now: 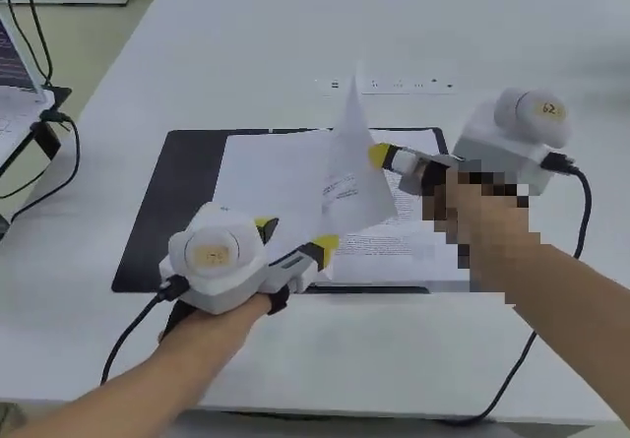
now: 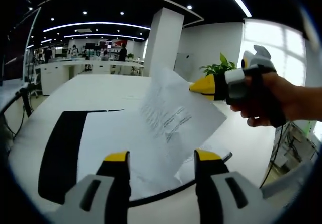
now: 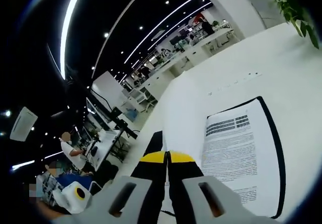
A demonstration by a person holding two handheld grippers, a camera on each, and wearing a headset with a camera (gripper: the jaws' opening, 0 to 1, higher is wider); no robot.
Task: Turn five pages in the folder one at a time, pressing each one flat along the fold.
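- Head view: the black folder (image 1: 162, 212) lay open and flat on the white table (image 1: 295, 44). Its long side ran left to right, and its fold ran away from me.
- The right gripper (image 1: 379, 155) was pinched shut on the edge of the lifted page (image 1: 354, 177). The page stood up over the middle, with its top corner pointing up and away. I judged the turn was half done.
- Left gripper view: the left gripper (image 2: 162, 156) was open and held nothing. It sat near the folder's front edge, facing the lifted page.
- Next, I think, the page must swing over to the left and be let go. Then it must be pressed flat along the fold.
- Right gripper view: the jaws were tight together, and a printed sheet (image 3: 236, 143) lay flat in the folder beyond.
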